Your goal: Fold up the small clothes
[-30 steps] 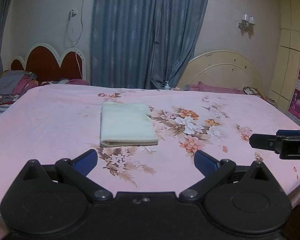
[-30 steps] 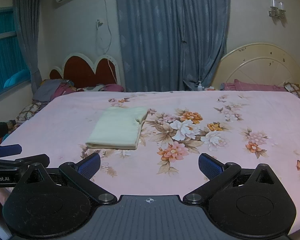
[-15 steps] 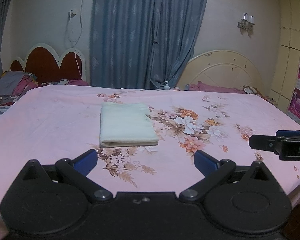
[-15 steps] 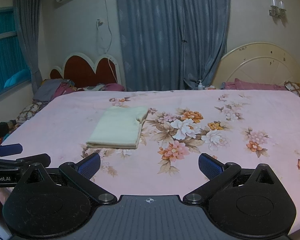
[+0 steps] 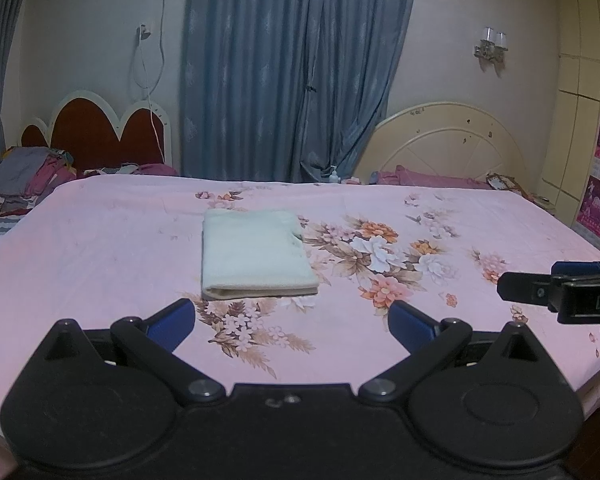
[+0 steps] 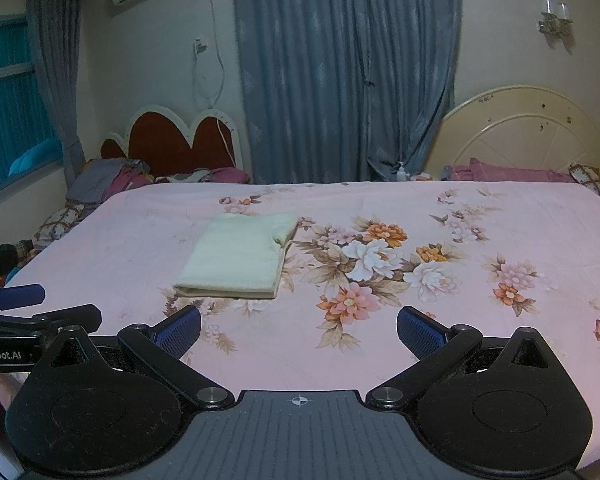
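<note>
Pink floral bedsheet (image 5: pixel 100 264) spreads ahead of both grippers. A pale folded garment (image 5: pixel 256 254) lies flat on it, ahead of the left gripper (image 5: pixel 292 322) and ahead-left of the right gripper (image 6: pixel 299 326). Both grippers' jaws gape wide, holding nothing.

Folded garment (image 5: pixel 256 254) — soft, matt cloth

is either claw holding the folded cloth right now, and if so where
Nothing is held. The left claw and right claw are both open and empty, short of the folded cloth, which lies untouched on the bed.
</note>
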